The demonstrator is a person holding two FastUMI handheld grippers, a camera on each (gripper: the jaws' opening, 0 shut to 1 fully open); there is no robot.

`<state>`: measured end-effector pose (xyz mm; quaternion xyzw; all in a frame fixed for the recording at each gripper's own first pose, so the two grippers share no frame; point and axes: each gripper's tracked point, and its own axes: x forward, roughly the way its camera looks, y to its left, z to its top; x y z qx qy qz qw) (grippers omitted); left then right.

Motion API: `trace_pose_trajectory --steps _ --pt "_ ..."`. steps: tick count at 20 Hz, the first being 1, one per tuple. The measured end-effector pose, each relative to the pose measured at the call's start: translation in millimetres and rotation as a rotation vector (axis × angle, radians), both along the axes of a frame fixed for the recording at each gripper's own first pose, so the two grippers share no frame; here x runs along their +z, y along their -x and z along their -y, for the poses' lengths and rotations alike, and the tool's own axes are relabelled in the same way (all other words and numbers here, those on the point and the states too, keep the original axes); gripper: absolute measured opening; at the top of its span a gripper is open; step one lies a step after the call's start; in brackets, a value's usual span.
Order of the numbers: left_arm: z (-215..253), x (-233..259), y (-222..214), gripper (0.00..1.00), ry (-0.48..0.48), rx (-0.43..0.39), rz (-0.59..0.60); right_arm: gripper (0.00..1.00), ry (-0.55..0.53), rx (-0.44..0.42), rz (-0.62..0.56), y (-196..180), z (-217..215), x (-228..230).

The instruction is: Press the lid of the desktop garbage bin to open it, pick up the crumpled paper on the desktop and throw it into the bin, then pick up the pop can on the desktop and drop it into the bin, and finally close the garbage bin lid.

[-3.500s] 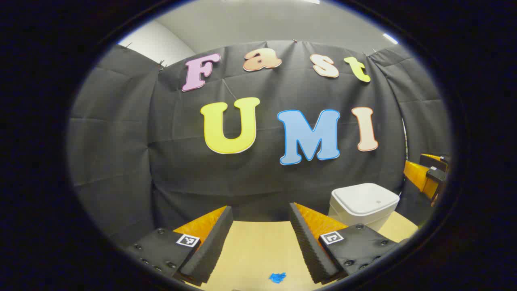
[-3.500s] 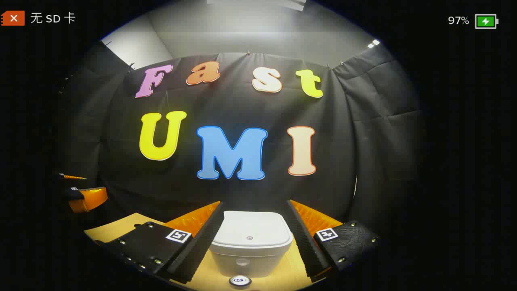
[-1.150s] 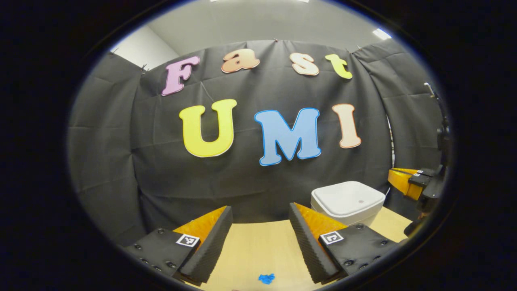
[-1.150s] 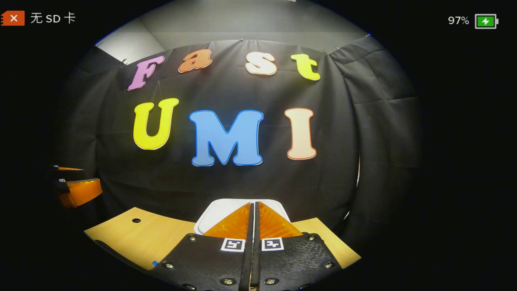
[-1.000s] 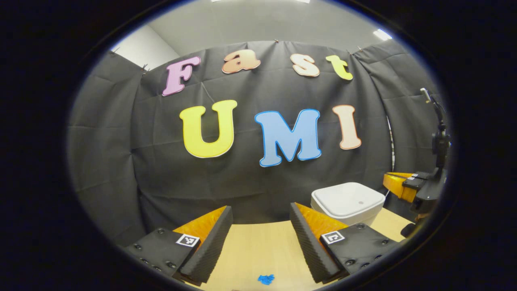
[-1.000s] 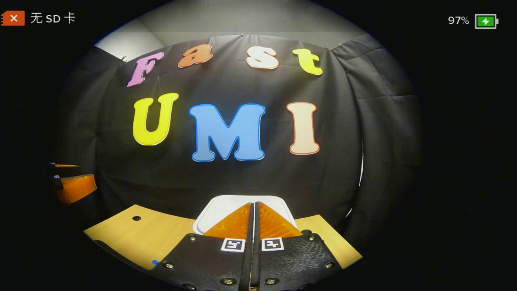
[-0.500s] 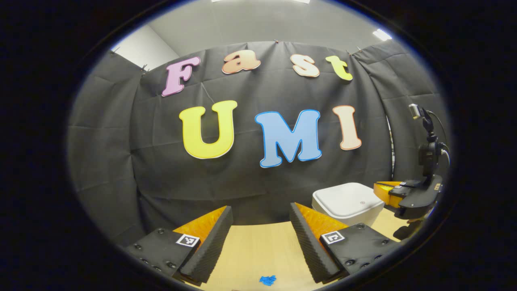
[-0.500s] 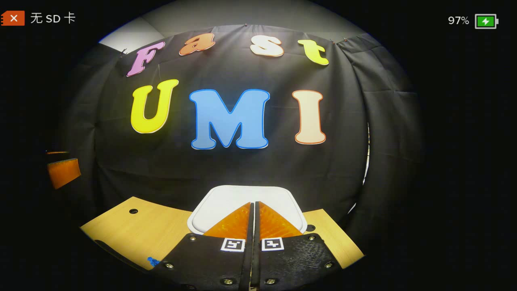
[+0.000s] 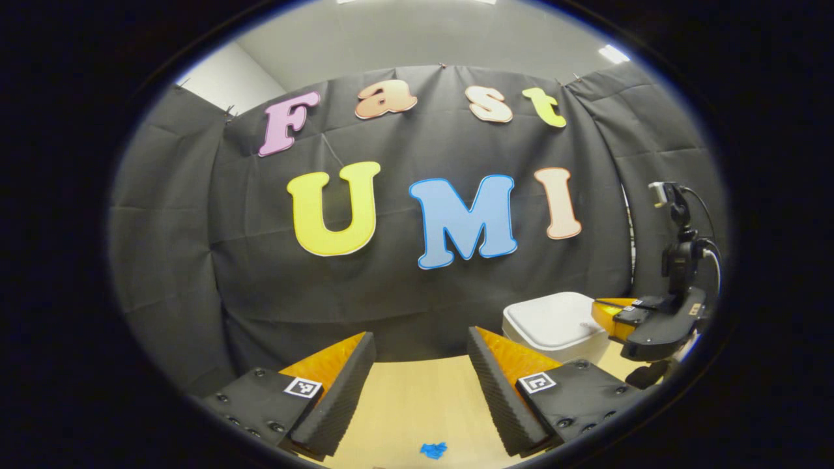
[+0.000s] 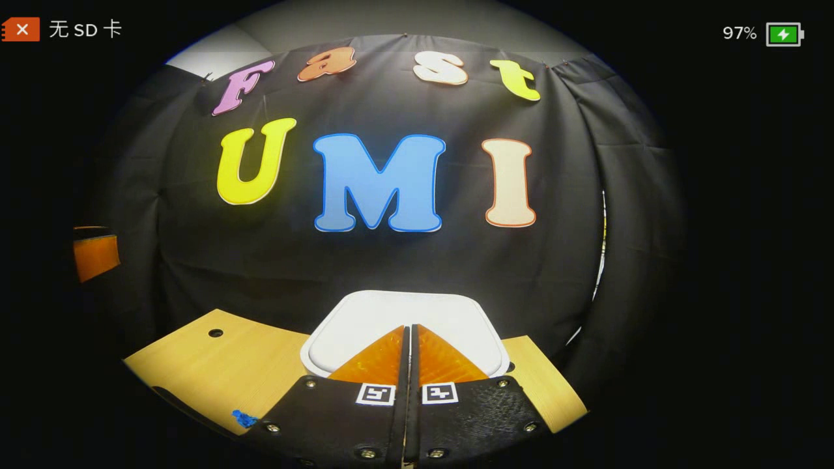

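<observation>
Left gripper view: the left gripper (image 9: 420, 365) sits at the bottom centre with its fingers spread over the bare wooden desk (image 9: 417, 404), pinching nothing; a small blue scrap (image 9: 432, 449) lies at the bottom edge. The white garbage bin (image 9: 550, 326) stands at lower right, lid down, with the right gripper (image 9: 609, 314) over its far side. Right gripper view: the right gripper (image 10: 410, 345) (fingers pressed together) points at the bin's lid (image 10: 404, 322) in the lower centre; contact cannot be told.

The right claw (image 10: 409, 329), pressed together, hides the near middle of the bin (image 10: 365, 319) lid. Whether its tips touch the lid cannot be told. The blue scrap (image 9: 432, 449) on the surface (image 9: 417, 404) is too small to identify.
</observation>
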<state>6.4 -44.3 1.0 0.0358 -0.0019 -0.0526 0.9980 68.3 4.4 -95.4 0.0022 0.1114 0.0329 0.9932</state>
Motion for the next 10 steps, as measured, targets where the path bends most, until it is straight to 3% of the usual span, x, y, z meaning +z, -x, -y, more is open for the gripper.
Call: trace_pose_trajectory --steps 10 --pt "2 0 5 0.97 0.063 -0.031 0.035 0.01 -0.022 0.019 -0.115 -4 -5 -27"
